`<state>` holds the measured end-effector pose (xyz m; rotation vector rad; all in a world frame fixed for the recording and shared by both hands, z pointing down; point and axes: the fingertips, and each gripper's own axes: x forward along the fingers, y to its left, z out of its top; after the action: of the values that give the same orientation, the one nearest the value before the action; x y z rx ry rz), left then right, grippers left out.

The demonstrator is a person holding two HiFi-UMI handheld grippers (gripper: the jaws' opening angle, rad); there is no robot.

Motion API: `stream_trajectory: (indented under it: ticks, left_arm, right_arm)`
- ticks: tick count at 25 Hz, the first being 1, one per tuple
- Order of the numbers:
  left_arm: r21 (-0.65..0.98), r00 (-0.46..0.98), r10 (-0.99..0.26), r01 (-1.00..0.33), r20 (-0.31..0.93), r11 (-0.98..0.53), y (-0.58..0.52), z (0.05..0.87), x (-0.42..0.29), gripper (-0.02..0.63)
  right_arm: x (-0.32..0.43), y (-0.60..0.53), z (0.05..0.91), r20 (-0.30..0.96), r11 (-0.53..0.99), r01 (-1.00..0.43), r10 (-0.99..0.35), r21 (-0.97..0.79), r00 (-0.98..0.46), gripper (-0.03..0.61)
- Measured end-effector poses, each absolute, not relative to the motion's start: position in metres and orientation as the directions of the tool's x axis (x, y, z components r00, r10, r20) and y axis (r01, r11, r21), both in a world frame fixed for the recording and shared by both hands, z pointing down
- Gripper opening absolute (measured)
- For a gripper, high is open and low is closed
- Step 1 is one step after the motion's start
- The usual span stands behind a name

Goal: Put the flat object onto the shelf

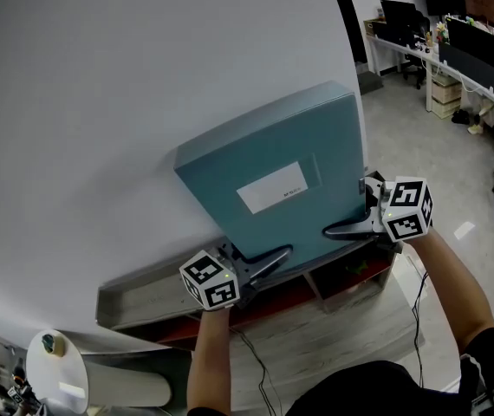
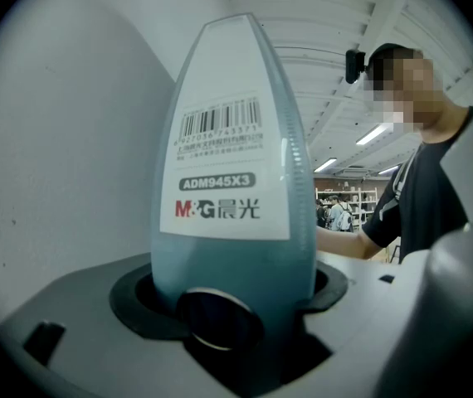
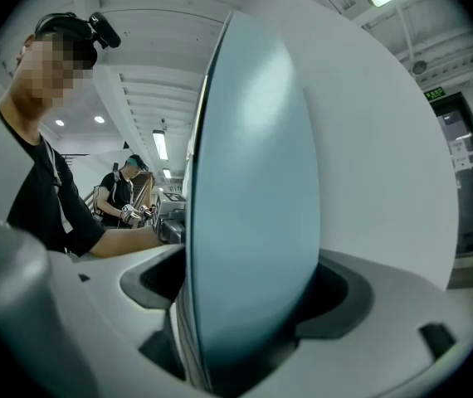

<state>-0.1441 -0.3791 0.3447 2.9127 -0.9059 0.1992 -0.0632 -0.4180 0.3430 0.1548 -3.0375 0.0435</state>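
Left gripper [image 1: 277, 256] is clamped tight on the teal file box's [image 1: 273, 167] labelled spine. Right gripper [image 1: 338, 230] just sits slack around the opposite edge, not squeezing.

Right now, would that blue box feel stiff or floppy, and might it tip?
Probably stiff: the box keeps flat faces and straight edges though held only along one edge. Likely tippy: it is broad but thin. Its smooth faces may slip.

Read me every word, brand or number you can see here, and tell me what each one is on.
"ADM945X3": on the white spine label of the teal file box.
"M&G 晨光": same label, below it.
Barcode digits on that label: too small to read.
Print on the box's front label: too small.
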Motion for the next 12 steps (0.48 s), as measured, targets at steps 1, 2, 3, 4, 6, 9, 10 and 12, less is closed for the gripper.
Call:
stream_trajectory:
  ticks: [1,2,3,4,6,9,10,12]
  left_arm:
    - [0.043,0.816,-0.558,-0.569,0.152,-0.821,-0.379,0.345,-0.144,0.330]
    - [0.044,0.816,-0.557,-0.569,0.155,-0.821,-0.379,0.345,-0.144,0.330]
    - [0.045,0.816,-0.556,-0.569,0.159,-0.821,-0.379,0.346,-0.144,0.330]
    - [0.047,0.814,-0.557,-0.570,0.163,-0.820,-0.379,0.347,-0.143,0.330]
    - [0.048,0.810,-0.560,-0.575,0.172,-0.817,-0.379,0.348,-0.142,0.330]
    - [0.047,0.806,-0.565,-0.580,0.176,-0.813,-0.380,0.348,-0.143,0.331]
    - [0.048,0.805,-0.566,-0.582,0.177,-0.812,-0.380,0.348,-0.143,0.331]
    - [0.048,0.803,-0.569,-0.584,0.178,-0.810,-0.381,0.350,-0.143,0.331]
  right_arm:
    - [-0.063,-0.418,0.343,0.101,0.994,-0.110,-0.107,-0.023,-0.989,0.406]
    - [-0.062,-0.418,0.343,0.100,0.993,-0.119,-0.116,-0.022,-0.988,0.408]
    - [-0.062,-0.419,0.342,0.099,0.992,-0.128,-0.125,-0.022,-0.987,0.408]
    - [-0.060,-0.419,0.342,0.097,0.990,-0.138,-0.136,-0.020,-0.986,0.410]
    - [-0.057,-0.420,0.342,0.089,0.987,-0.162,-0.160,-0.007,-0.983,0.414]
    - [-0.050,-0.421,0.338,0.046,0.980,-0.198,-0.197,-0.012,-0.979,0.416]
    - [-0.046,-0.422,0.334,0.016,0.977,-0.212,-0.211,-0.032,-0.977,0.416]
    - [-0.038,-0.425,0.326,-0.047,0.969,-0.233,-0.237,-0.081,-0.970,0.399]
